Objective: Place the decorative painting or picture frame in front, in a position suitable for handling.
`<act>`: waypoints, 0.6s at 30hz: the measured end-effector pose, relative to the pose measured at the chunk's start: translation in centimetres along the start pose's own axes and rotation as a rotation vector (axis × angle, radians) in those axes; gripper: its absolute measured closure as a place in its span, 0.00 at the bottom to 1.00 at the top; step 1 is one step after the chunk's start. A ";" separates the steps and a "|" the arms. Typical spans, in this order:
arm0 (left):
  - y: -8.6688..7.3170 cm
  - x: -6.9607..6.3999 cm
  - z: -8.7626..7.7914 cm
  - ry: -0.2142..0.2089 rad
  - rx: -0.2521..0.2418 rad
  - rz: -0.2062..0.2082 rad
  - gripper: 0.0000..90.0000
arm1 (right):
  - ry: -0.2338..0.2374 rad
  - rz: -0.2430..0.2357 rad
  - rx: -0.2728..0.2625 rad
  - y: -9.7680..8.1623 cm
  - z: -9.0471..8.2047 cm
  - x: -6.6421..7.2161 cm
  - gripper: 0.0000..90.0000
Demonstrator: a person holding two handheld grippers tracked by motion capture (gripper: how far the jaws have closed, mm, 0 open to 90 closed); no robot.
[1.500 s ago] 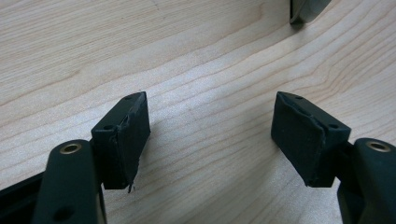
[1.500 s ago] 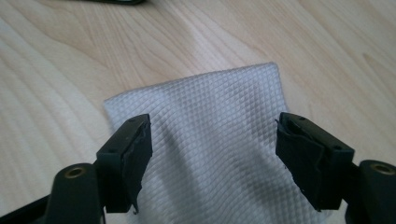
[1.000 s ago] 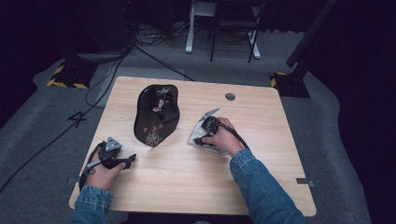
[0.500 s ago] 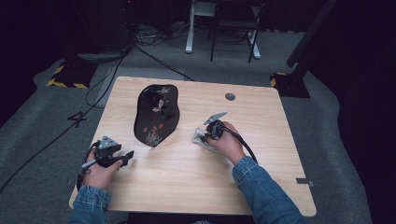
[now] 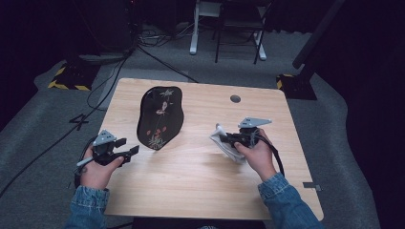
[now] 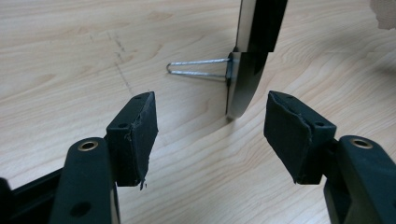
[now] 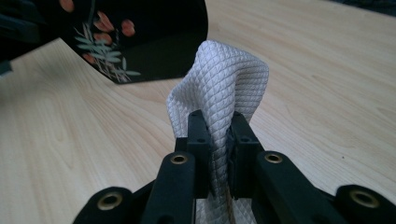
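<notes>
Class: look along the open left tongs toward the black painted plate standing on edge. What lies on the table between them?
Bare wood. In the left gripper view only table separates the left tongs from the plate.

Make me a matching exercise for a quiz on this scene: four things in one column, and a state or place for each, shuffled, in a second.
Things:
1. left gripper
2. right gripper
3. white cloth
4. black lacquer tray

States or places:
A. pinched in a fold between two black jaws
B. standing on edge on the wooden table, propped by a wire stand
C. jaws apart, nothing between them
D. jaws shut on fabric

Pairs: 1-C, 2-D, 3-A, 4-B
</notes>
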State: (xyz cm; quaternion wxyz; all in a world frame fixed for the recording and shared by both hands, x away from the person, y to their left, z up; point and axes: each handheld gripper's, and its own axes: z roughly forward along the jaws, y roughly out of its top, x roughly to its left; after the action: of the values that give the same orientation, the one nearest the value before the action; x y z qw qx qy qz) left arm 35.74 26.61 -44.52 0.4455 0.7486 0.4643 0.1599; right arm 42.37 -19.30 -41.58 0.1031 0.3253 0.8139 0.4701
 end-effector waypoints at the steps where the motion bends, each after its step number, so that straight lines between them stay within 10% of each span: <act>1: 0.1 -0.1 0.1 -0.004 -0.005 -0.002 0.39 | 0.001 0.003 -0.016 -0.2 -0.6 0.1 0.92; 18: 4.6 -0.7 2.8 -0.123 -0.104 0.032 0.39 | -0.045 0.032 -0.099 -3.2 -6.4 0.3 0.91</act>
State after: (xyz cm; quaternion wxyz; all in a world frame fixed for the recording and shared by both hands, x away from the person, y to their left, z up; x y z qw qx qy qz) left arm 39.75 23.83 -42.15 0.5088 0.7402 0.4152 0.1445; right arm 37.78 -24.70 -40.75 0.1296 0.3433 0.7818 0.5042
